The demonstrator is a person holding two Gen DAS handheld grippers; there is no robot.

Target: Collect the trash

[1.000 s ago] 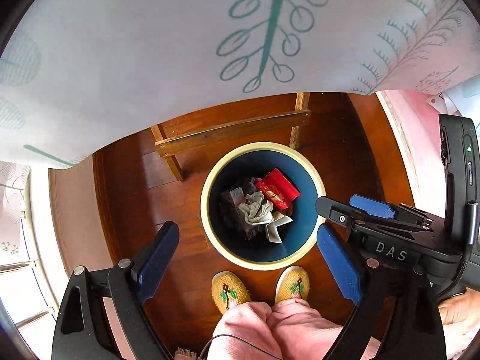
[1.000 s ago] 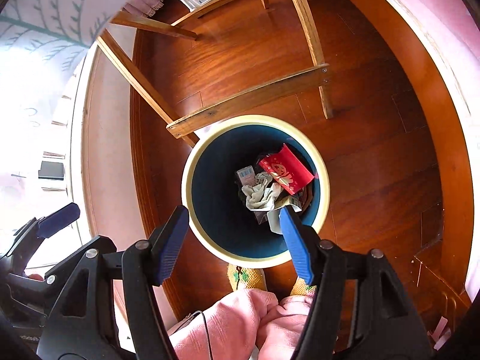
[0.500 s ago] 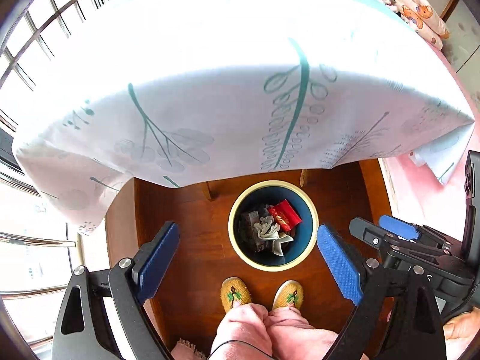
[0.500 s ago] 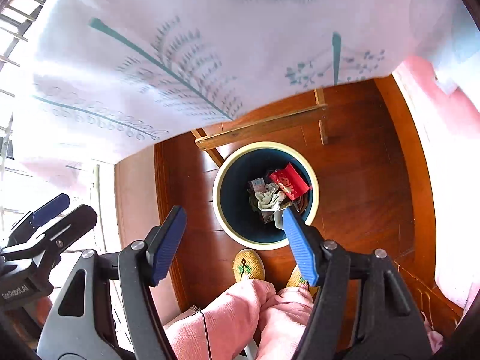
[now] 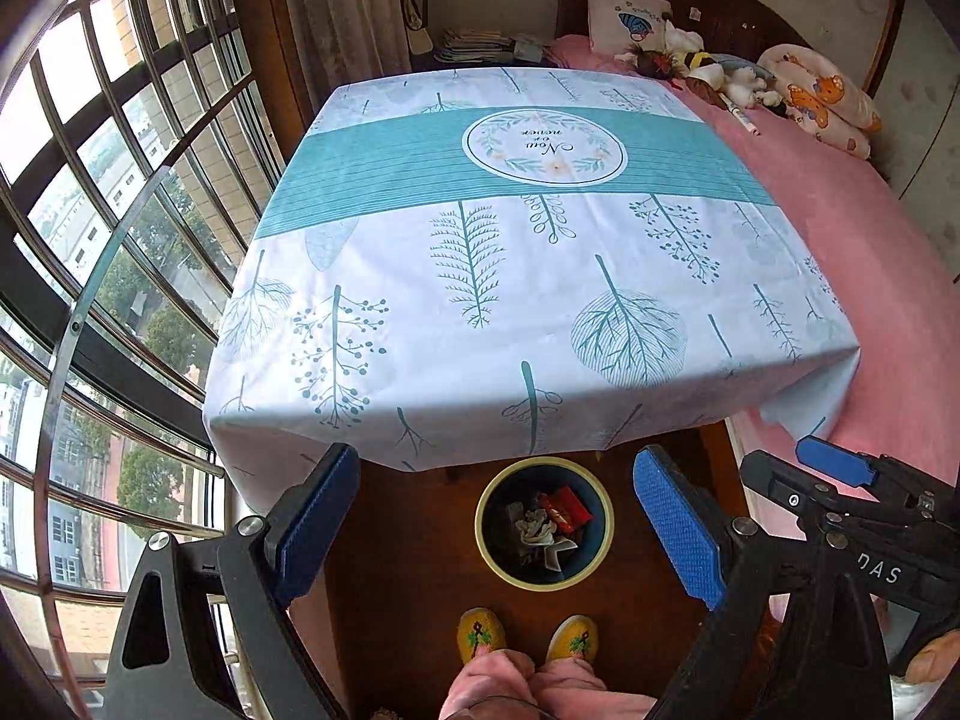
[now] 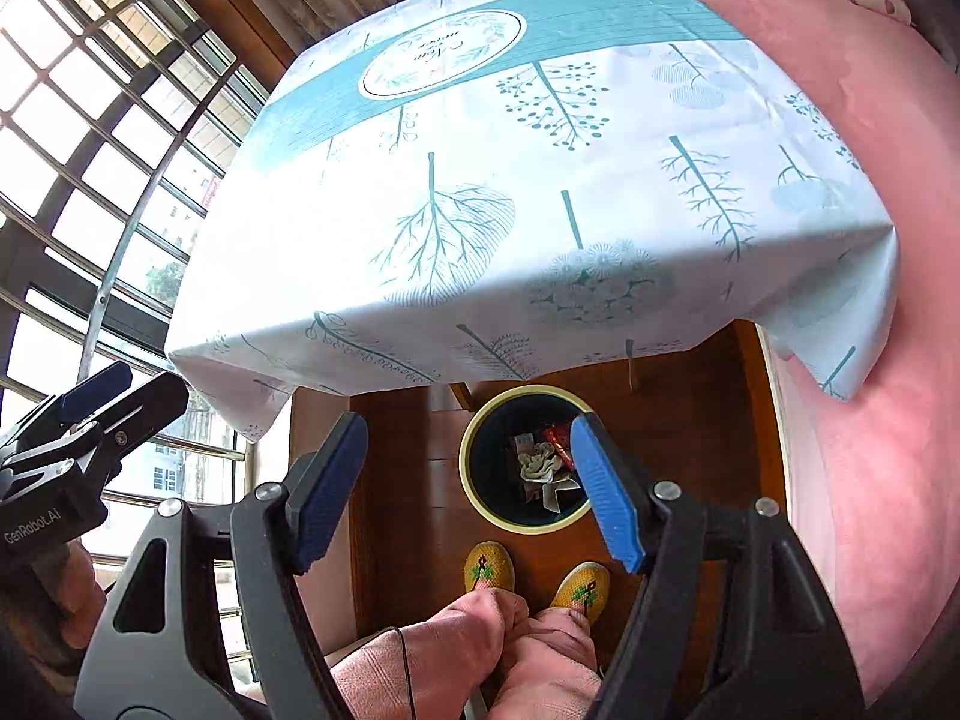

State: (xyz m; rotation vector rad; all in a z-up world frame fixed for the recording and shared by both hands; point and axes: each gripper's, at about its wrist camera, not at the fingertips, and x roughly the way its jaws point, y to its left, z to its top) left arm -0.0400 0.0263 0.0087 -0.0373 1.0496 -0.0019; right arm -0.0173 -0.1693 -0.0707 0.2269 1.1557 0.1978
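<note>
A round bin [image 5: 487,540] with a cream rim and dark blue inside stands on the wooden floor below the table's near edge; it also shows in the right wrist view [image 6: 470,483]. It holds a red packet [image 5: 564,507], crumpled white paper [image 5: 536,530] and other scraps. My left gripper [image 5: 498,525] is open and empty, high above the bin. My right gripper [image 6: 468,489] is open and empty, also high above the bin, and shows at the right in the left wrist view [image 5: 834,462].
A table with a white and teal leaf-print cloth [image 5: 510,252] fills the middle. A pink bed [image 5: 888,276] with pillows and soft toys lies to the right. A barred window [image 5: 90,210] runs along the left. Yellow slippers [image 5: 480,636] stand next to the bin.
Both grippers have risen well above the bin and tilted up. The tabletop now shows in full and the bin looks smaller and lower. Both stay open and empty.
</note>
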